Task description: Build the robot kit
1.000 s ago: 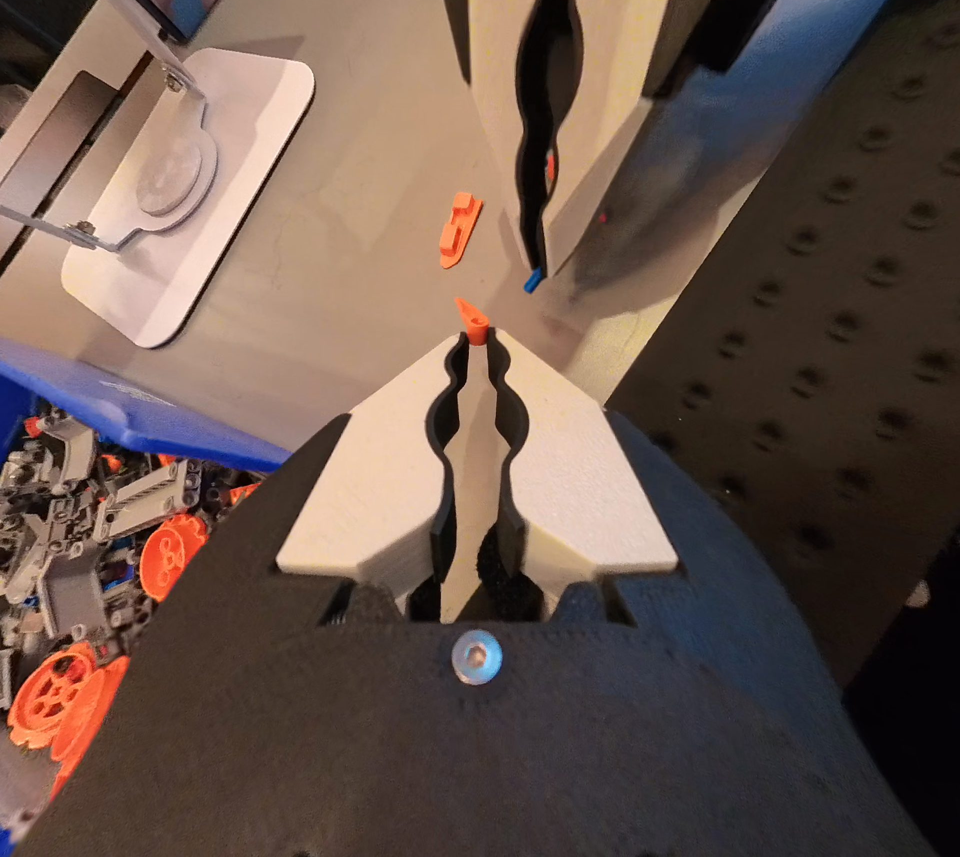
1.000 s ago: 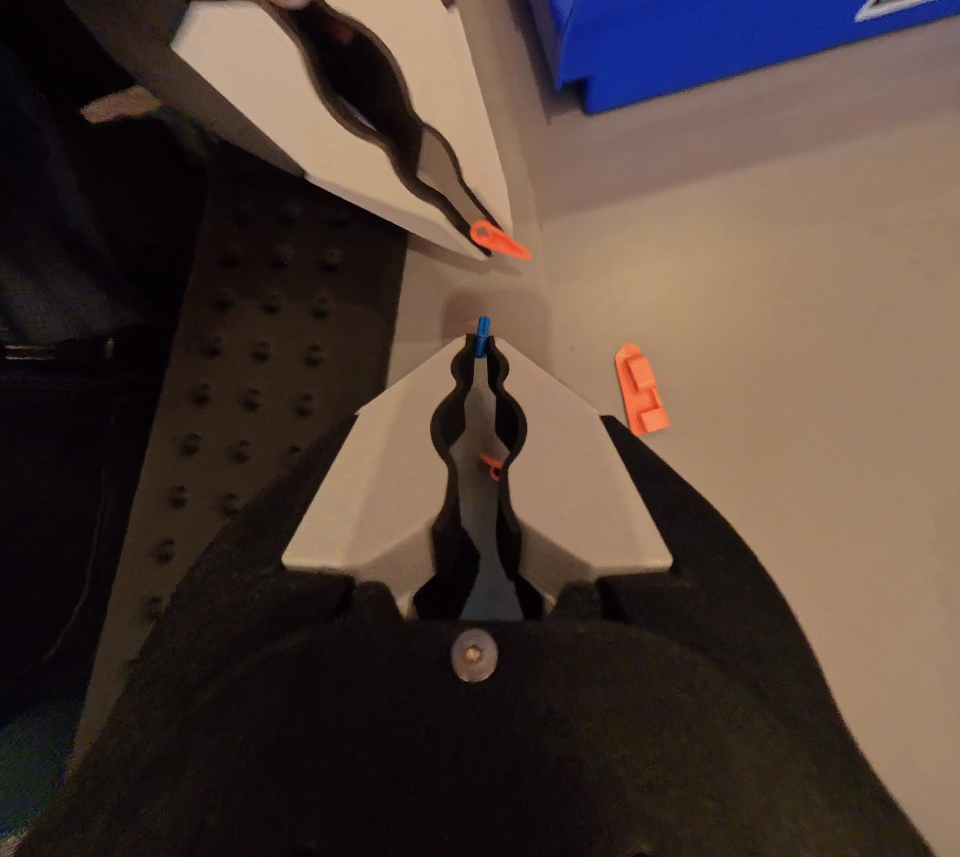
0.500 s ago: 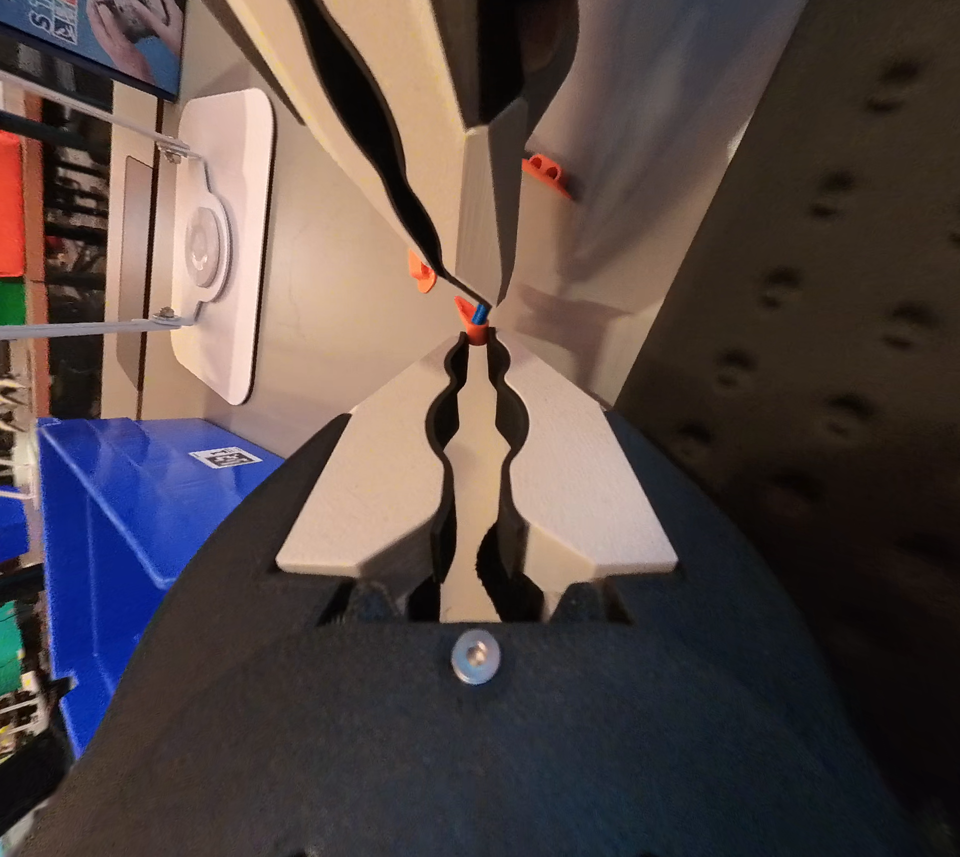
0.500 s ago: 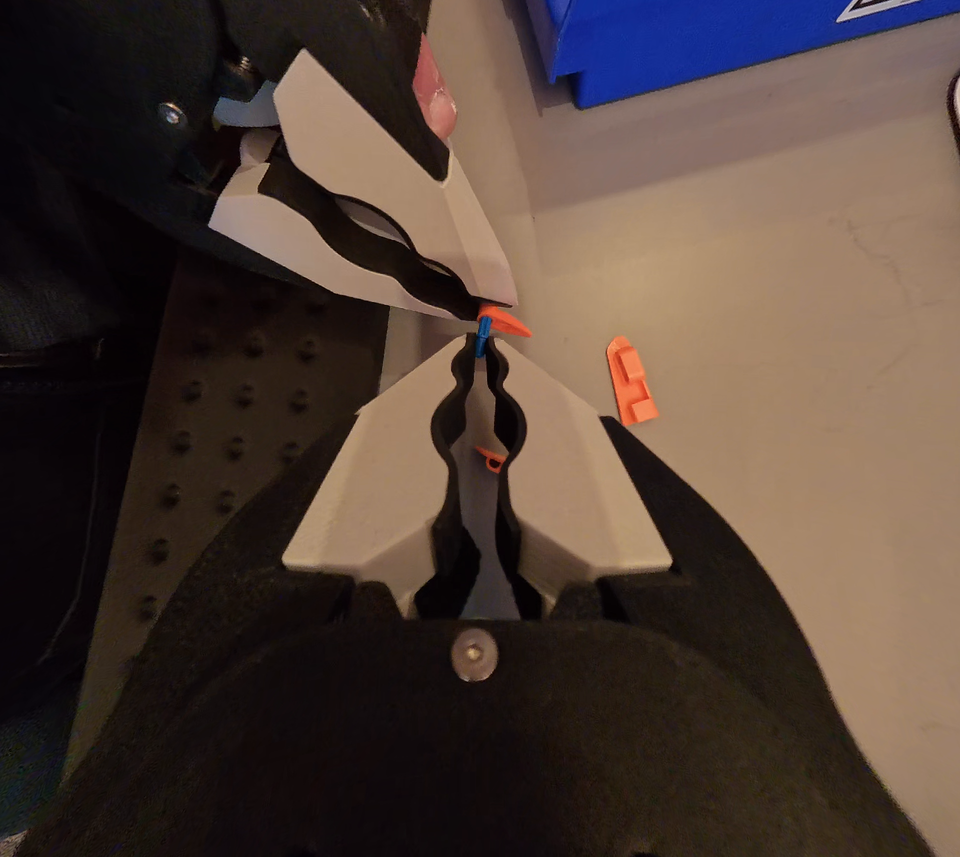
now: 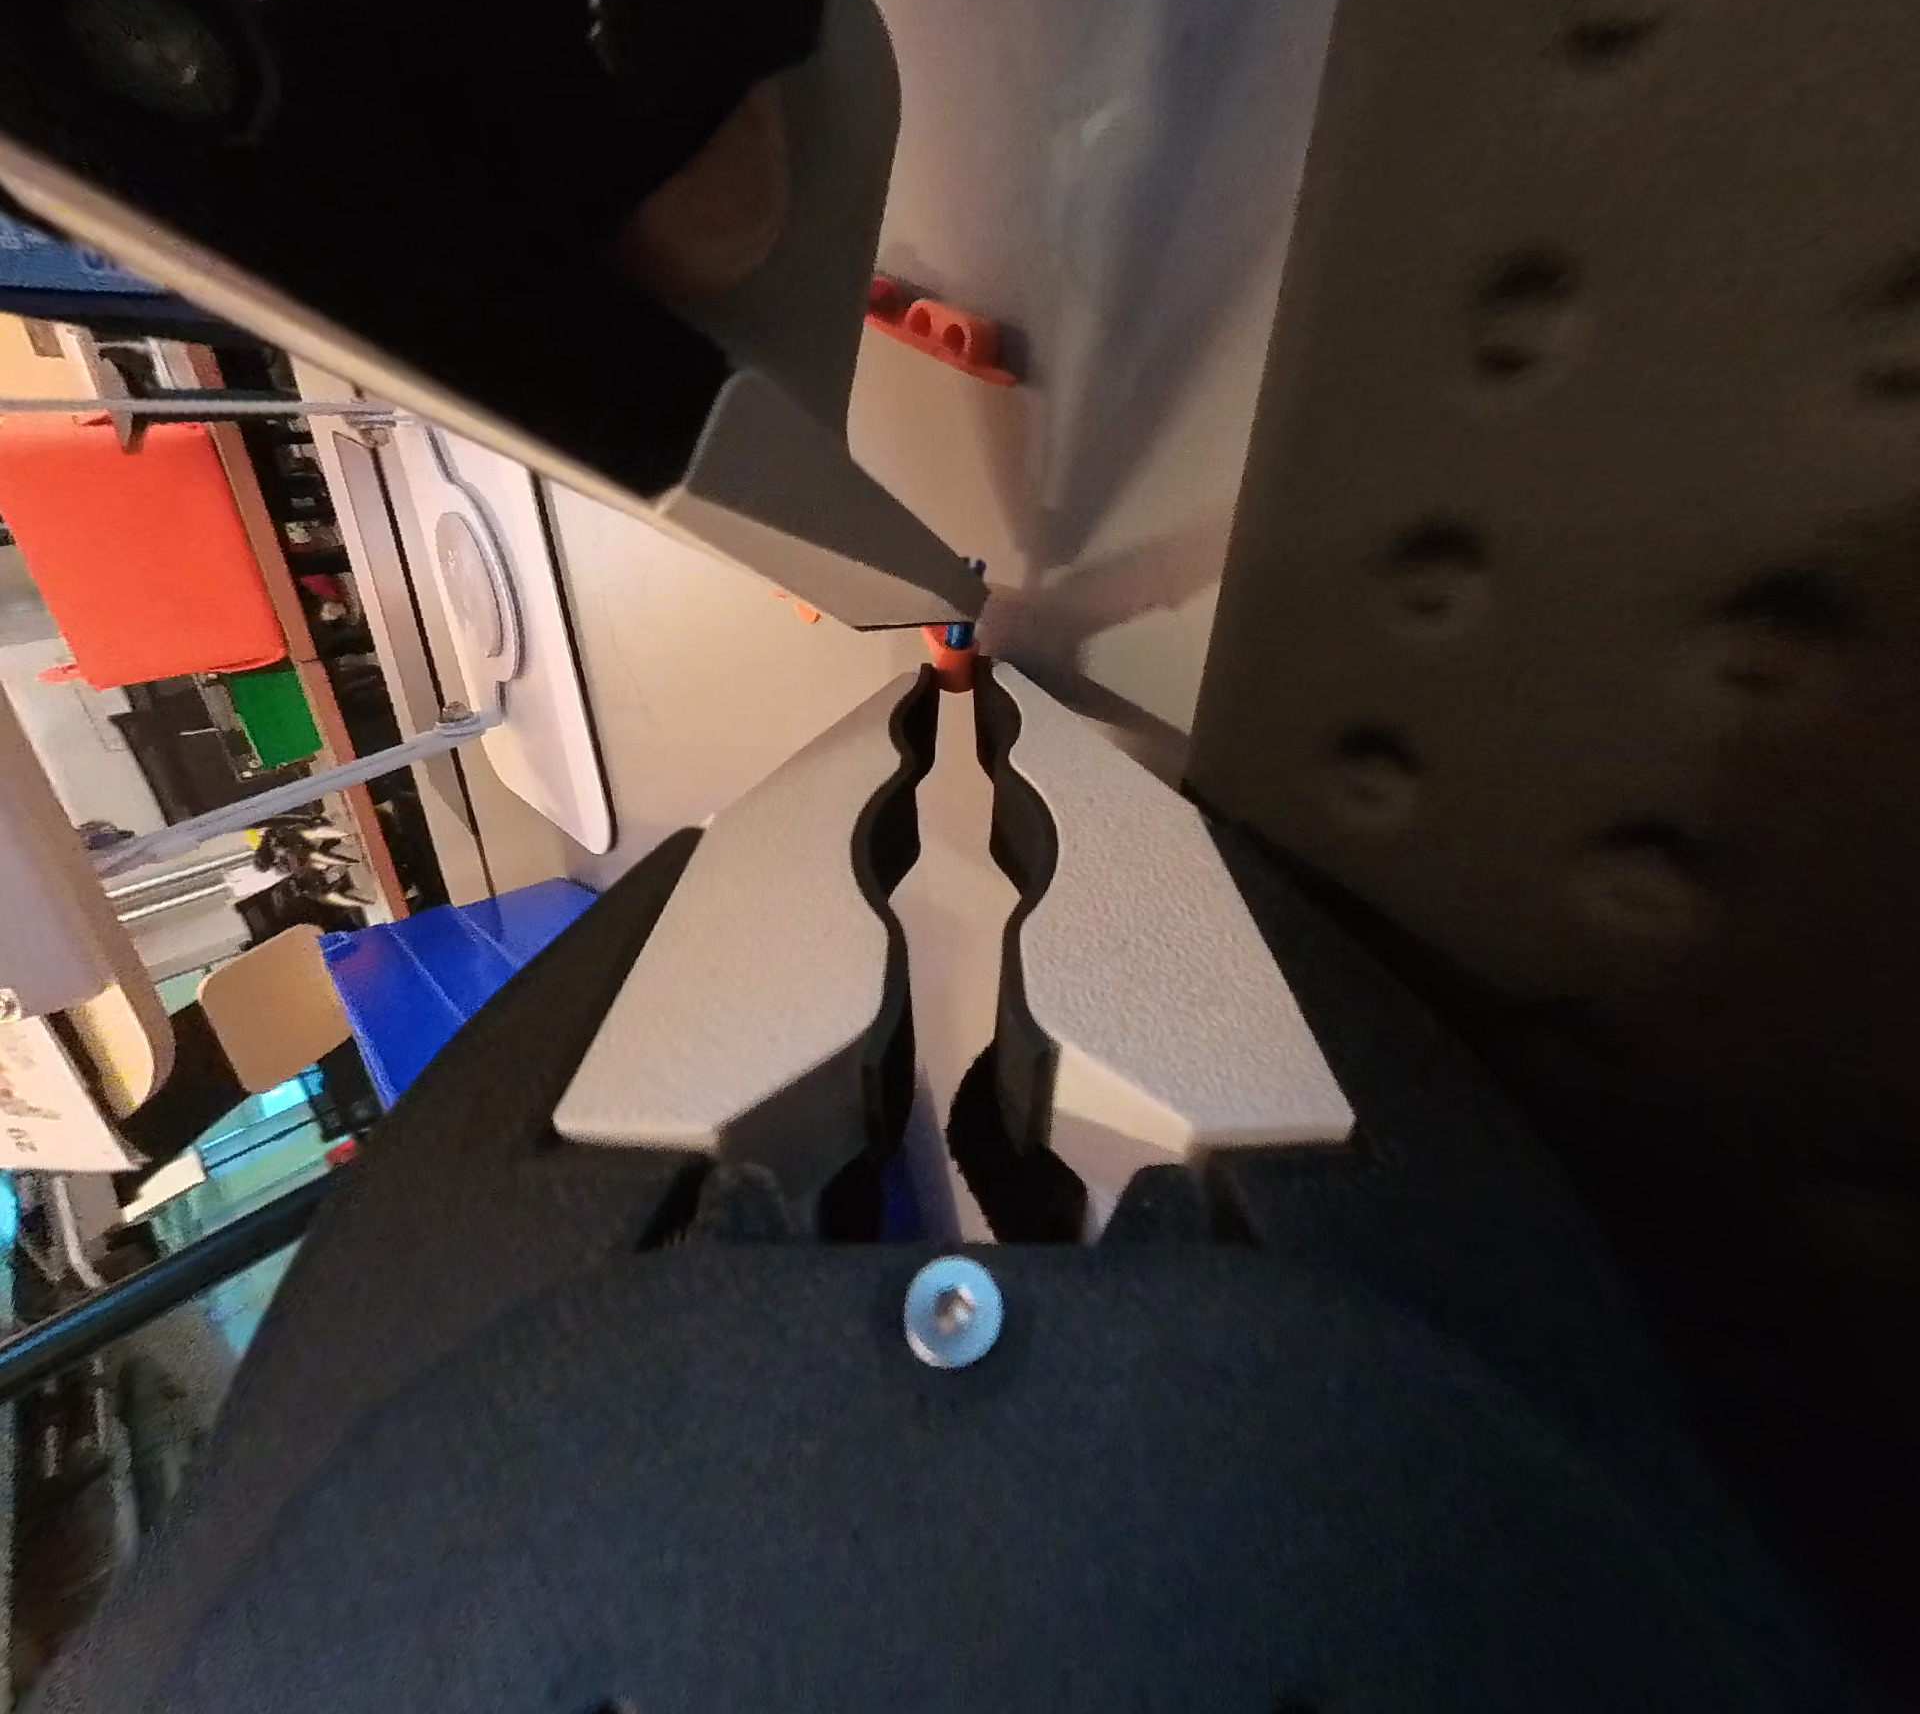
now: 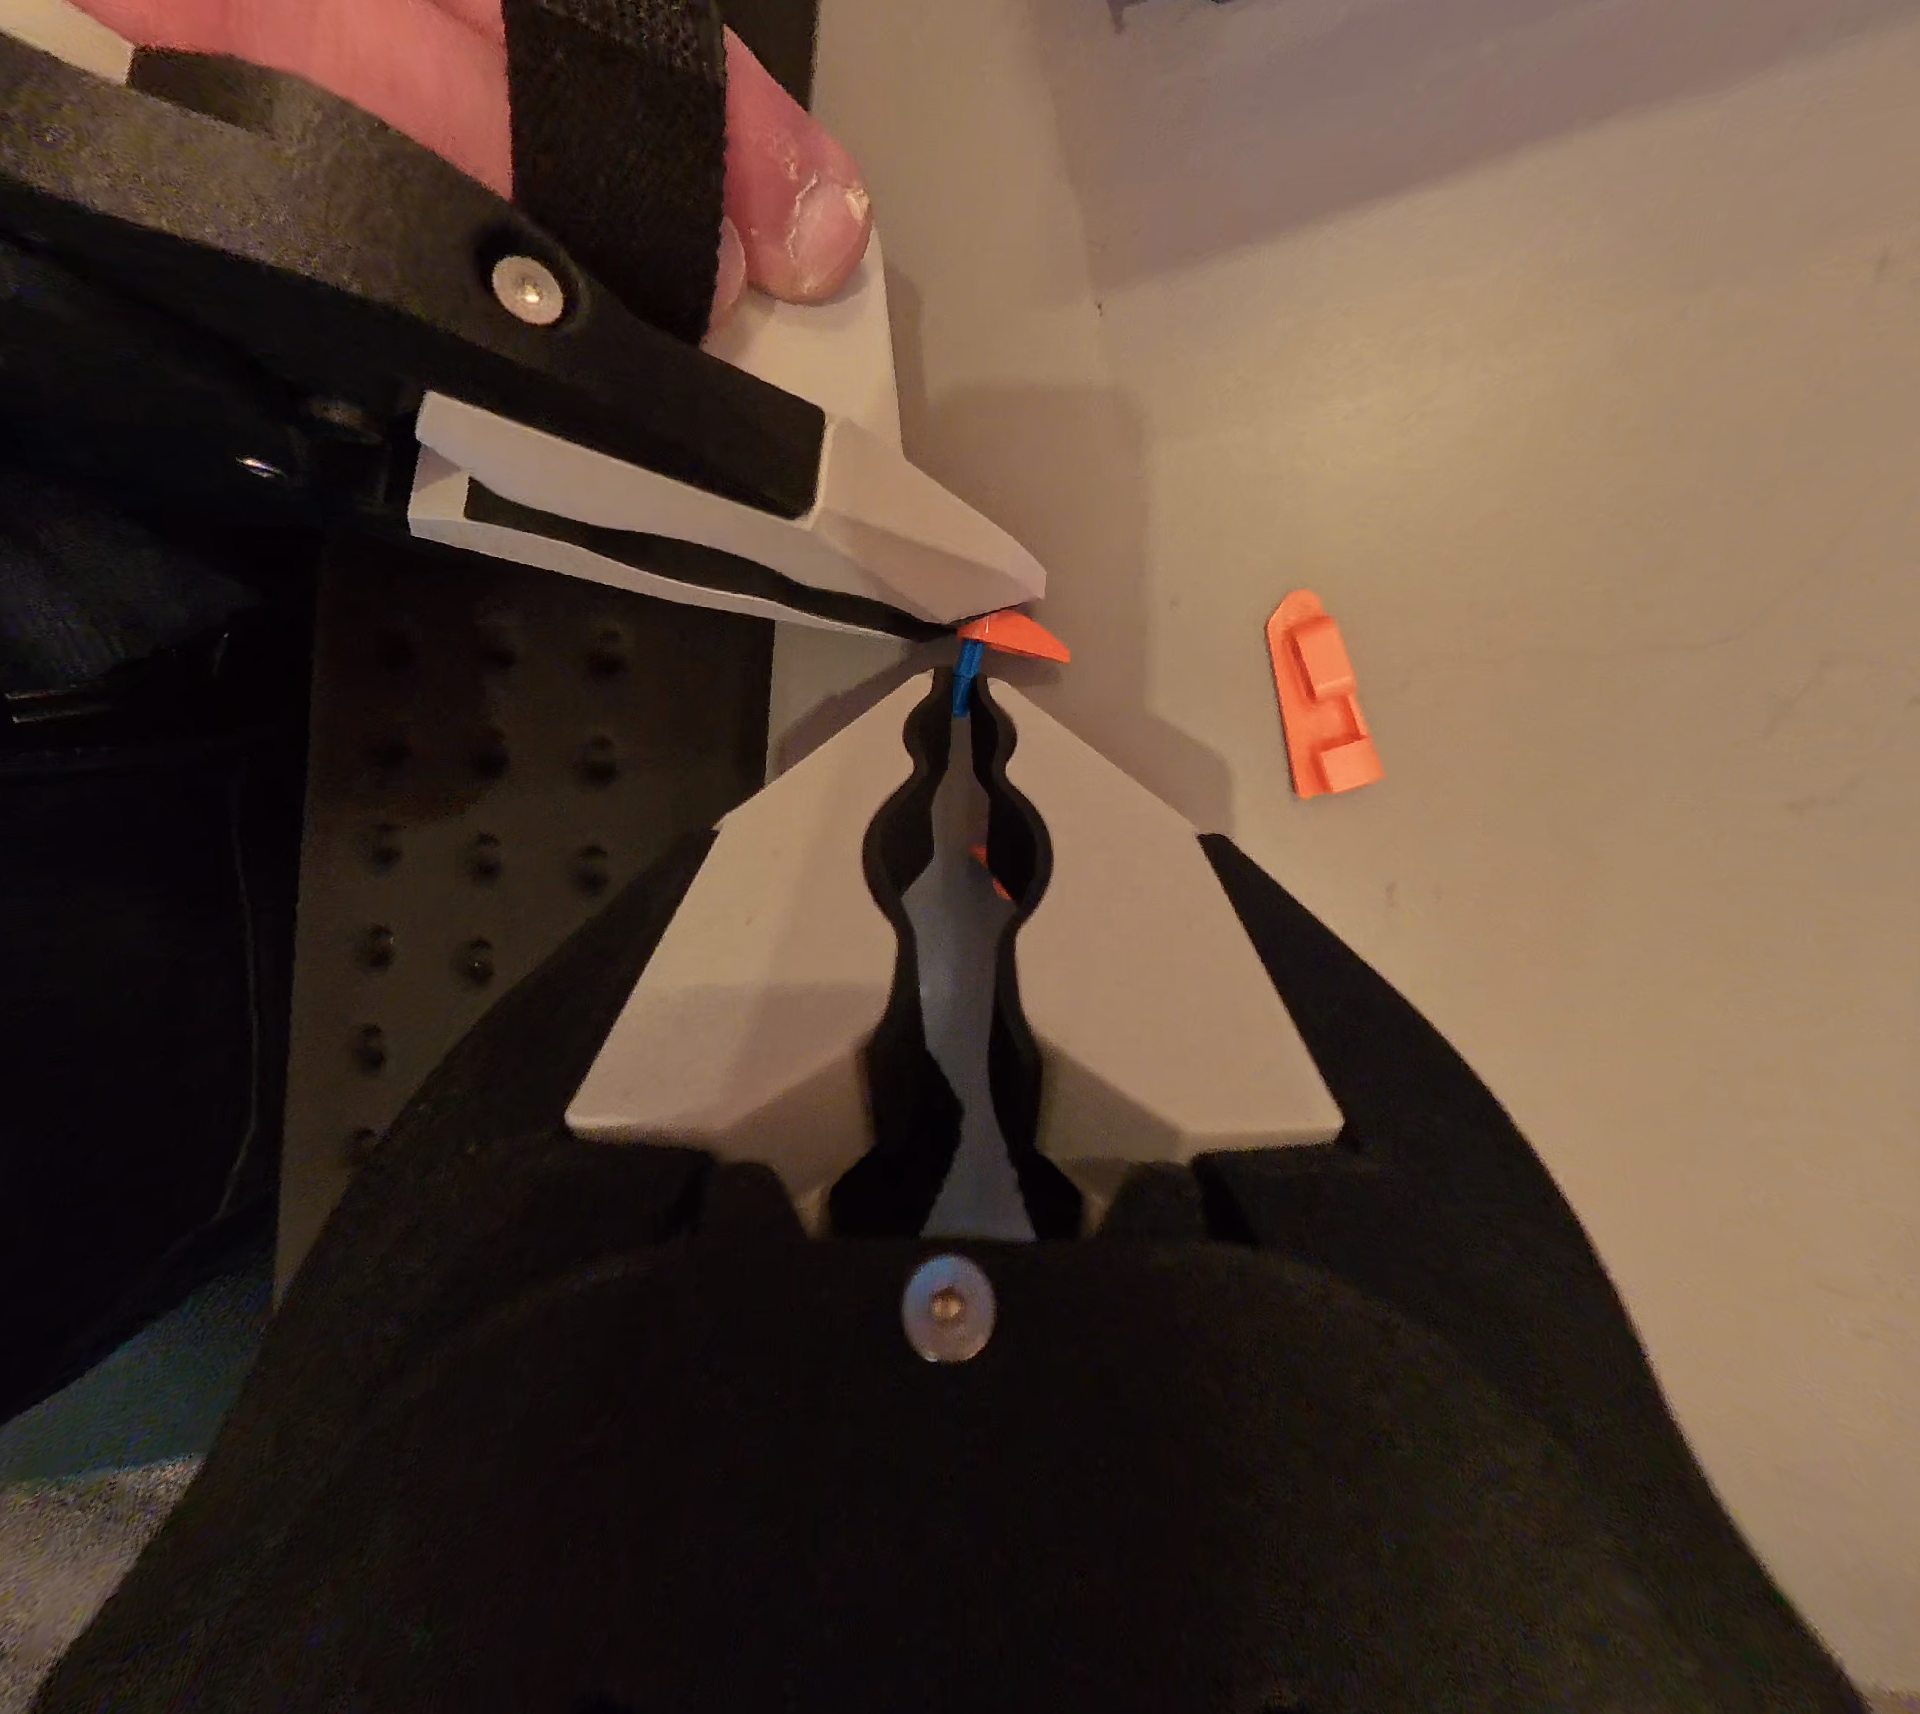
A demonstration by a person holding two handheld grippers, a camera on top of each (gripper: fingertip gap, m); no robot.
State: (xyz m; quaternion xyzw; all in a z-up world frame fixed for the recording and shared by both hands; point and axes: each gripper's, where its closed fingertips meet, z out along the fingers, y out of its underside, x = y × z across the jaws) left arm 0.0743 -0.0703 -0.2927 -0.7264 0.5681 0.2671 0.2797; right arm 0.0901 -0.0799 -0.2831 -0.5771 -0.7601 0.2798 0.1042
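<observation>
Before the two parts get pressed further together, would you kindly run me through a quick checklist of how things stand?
1. Left hand-held gripper shut on the orange piece: ok.
2. Right hand-held gripper shut on the blue pin: ok.
3. Pin tip meets the orange piece: ok, they touch in the right wrist view.
4. Pin fully seated: cannot tell, the joint is too small.
5. Pin square to the piece: cannot tell.
6. Loose orange plate on the table apart from both grippers: ok.
</observation>
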